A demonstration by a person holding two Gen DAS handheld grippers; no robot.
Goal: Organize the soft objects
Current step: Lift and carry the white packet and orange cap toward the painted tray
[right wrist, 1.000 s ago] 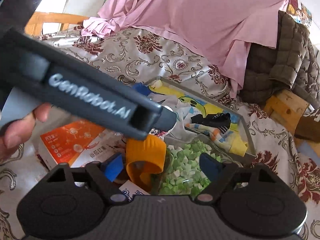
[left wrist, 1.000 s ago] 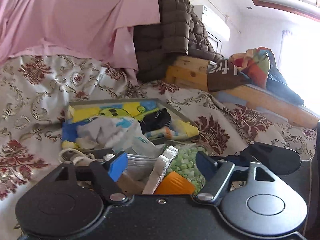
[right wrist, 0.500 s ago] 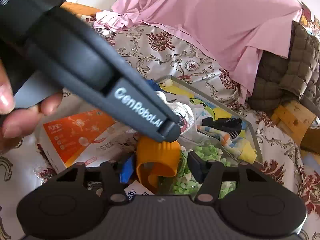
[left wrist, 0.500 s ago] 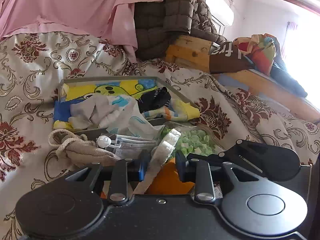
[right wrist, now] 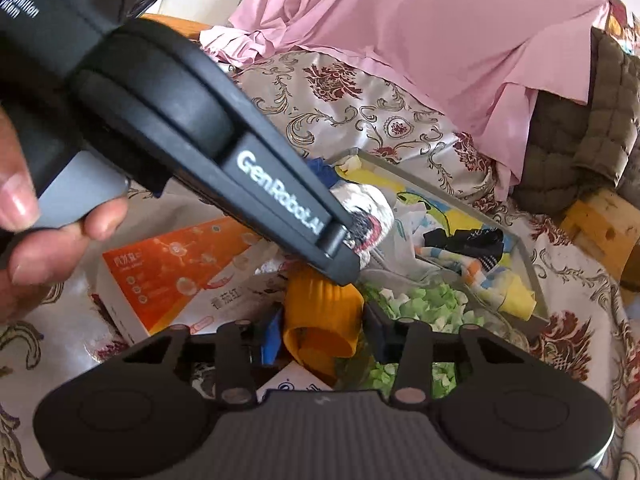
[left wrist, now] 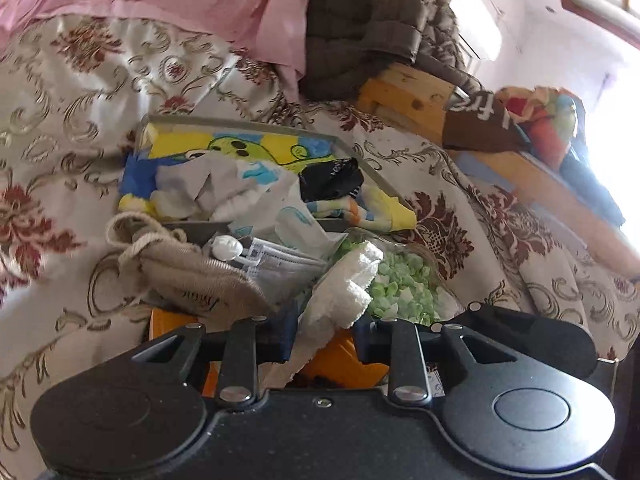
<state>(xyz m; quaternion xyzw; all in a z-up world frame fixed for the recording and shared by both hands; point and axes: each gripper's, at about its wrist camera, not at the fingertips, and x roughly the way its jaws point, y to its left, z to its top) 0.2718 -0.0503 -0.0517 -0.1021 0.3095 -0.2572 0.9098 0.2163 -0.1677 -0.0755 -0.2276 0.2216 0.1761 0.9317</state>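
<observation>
Grasp step: my left gripper (left wrist: 326,340) pinches the white cloth roll (left wrist: 344,288); my right gripper (right wrist: 320,336), jaws just closing, clamps the orange cup (right wrist: 322,320). Next: lift toward the grey tray (left wrist: 240,128).

A crumpled white towel (left wrist: 344,292) was raised above a bag of green pieces (left wrist: 400,284). Grey and white socks (left wrist: 208,192), a black sock (left wrist: 332,180) and a yellow cartoon cloth (left wrist: 240,144) were heaped in a grey tray (left wrist: 248,126).
</observation>
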